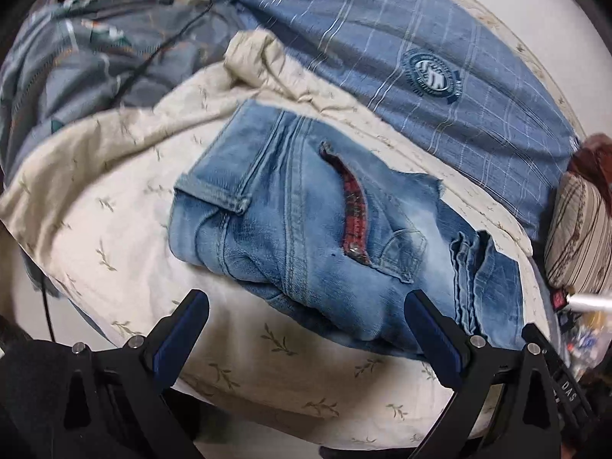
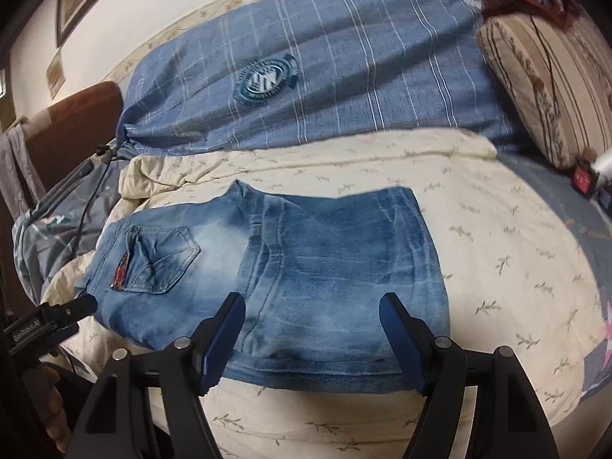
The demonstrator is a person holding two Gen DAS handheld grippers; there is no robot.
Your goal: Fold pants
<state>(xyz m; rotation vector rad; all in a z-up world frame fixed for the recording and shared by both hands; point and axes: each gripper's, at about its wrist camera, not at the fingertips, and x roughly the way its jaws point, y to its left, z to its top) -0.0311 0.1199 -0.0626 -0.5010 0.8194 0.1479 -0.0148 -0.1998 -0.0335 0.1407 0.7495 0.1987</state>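
Bare cream bedspread (image 2: 497, 237) lies free to my right of the jeans (image 2: 325, 267); blue duvet (image 2: 344, 76) and striped pillow (image 2: 547, 88) block beyond.

The jeans (image 2: 306, 267) are light blue, faded denim, whitened in patches, folded over into a flat, roughly rectangular bundle of several layers. They lie on a cream bedspread (image 2: 478, 229) printed with small sprigs, just in front of a blue checked pillow (image 2: 344, 57). One end shows a stitched back pocket (image 2: 160, 260) with a strip of red plaid lining (image 1: 354, 214) beside it; a frayed hem (image 1: 468, 279) lies bunched at the near edge.
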